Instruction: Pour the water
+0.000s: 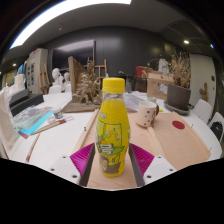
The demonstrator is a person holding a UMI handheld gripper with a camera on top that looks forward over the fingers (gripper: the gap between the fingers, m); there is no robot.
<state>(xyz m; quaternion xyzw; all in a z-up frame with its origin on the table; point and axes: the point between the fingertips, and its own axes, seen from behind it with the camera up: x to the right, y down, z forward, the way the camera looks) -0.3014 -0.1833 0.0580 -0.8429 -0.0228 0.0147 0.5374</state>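
Gripper (113,163): its two fingers stood at either side of the bottle's lower part, the pink pads (82,158) very close to the label; whether they pressed on it or left a thin gap I could not tell.
Bottle (113,130): upright between the fingers, yellow drink inside, yellow cap still on.
Table (180,140): pale wood, carrying the bottle.
Cup (148,113): a small mug beyond the bottle, to the right, well apart from it.
Red disc (178,125): flat on the table near the cup.
Blue packet (40,122): lying far left.
Risk: with the cap on, nothing would pour; a loose hold on the smooth label could let the bottle slip or tip when lifted.
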